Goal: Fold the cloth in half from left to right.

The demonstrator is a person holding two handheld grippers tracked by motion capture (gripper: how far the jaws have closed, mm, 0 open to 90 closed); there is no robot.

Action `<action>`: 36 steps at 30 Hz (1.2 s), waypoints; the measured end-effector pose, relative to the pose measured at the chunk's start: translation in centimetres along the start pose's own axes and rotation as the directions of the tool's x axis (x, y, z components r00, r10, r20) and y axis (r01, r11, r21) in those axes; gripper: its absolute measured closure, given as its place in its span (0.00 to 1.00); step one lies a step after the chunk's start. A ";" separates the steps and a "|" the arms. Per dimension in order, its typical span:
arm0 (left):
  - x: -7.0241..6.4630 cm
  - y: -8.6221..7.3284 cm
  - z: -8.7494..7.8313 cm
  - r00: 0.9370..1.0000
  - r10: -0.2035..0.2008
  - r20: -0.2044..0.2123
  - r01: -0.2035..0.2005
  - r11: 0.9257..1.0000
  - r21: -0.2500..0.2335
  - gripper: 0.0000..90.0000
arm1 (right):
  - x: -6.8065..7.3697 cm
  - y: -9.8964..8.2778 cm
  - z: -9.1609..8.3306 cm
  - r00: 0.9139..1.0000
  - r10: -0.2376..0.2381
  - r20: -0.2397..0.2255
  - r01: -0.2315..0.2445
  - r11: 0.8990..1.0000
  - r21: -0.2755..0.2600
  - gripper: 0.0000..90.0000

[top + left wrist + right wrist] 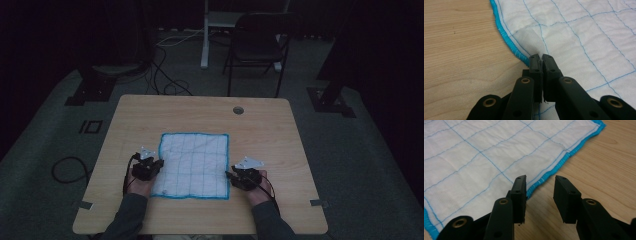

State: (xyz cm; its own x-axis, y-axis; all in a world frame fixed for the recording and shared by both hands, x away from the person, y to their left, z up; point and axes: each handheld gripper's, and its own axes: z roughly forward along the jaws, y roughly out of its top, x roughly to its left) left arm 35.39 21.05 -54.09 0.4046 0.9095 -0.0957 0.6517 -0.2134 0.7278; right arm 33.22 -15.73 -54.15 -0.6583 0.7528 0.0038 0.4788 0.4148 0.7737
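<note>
Already your left gripper (541,58) has its jaws pinched tight on the left edge of the quilted white cloth (194,165), which lies flat at the centre of the table (260,130). Your right gripper (540,187) is not there yet: its jaws stand partly apart, empty, astride the blue hem (554,168). In the right gripper view that hem runs from lower left to upper right, just ahead of the left jaw, so the cloth lies left of the gap.
</note>
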 end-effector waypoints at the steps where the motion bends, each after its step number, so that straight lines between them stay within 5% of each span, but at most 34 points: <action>1: 0.0 0.0 0.0 1.000 0.002 -0.002 -0.002 1.000 0.000 0.98 | -0.1 0.0 0.0 1.000 -0.002 0.002 0.002 1.000 0.000 0.69; 22: -1.5 2.5 -2.1 0.998 0.040 0.054 -0.034 0.994 -0.106 0.98 | -0.2 -0.1 0.1 1.000 -0.002 0.026 0.001 1.000 0.014 0.67; 36: -3.4 4.3 -2.8 0.991 0.088 0.103 -0.072 0.986 -0.149 0.98 | -0.1 -0.1 0.2 1.000 -0.006 0.027 0.006 1.000 0.018 0.67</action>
State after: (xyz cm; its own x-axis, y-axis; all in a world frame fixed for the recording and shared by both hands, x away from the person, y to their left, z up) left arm 34.99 18.09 -48.75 0.5242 0.8457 -0.1005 0.5182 -0.2231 0.8256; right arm 33.36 -15.79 -54.35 -0.6451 0.7639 -0.0186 0.4853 0.4283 0.7622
